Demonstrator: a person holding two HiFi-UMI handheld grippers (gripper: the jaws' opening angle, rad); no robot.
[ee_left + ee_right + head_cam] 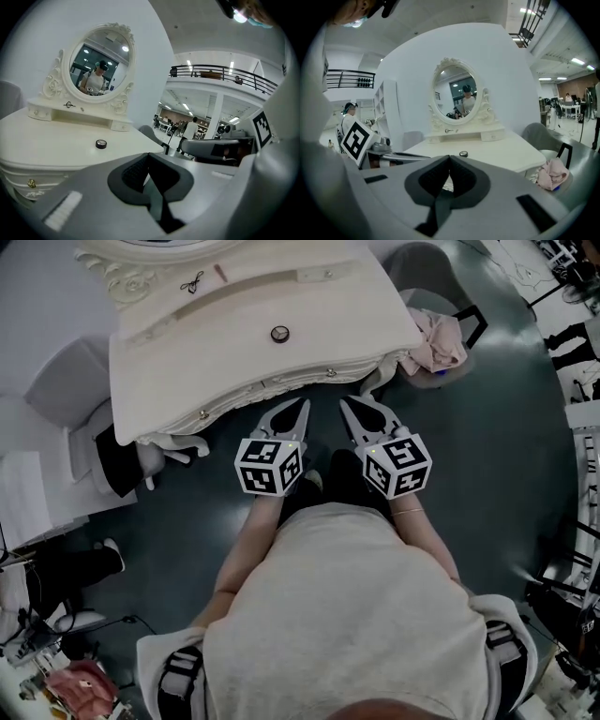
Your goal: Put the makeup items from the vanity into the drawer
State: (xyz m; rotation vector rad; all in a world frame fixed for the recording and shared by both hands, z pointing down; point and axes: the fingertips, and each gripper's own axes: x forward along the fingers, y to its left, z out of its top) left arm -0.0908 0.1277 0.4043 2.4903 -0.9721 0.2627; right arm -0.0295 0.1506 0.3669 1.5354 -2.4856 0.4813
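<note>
A small round black compact (279, 334) lies on the white vanity top (187, 362); it also shows as a compact (101, 144) in the left gripper view and a compact (463, 153) in the right gripper view. A black hair clip (192, 282) and a thin pink stick (220, 273) rest on the vanity's raised back shelf. My left gripper (304, 406) and right gripper (345, 402) hover side by side just in front of the vanity's front edge, both shut and empty. The drawer front with its small knobs (330, 373) is closed.
An oval mirror (101, 61) stands at the back of the vanity. A pink cloth (433, 341) lies on a grey chair (555, 140) to the right. A white stool (66, 381) and black bag (117, 460) sit to the left. The person's body fills the lower head view.
</note>
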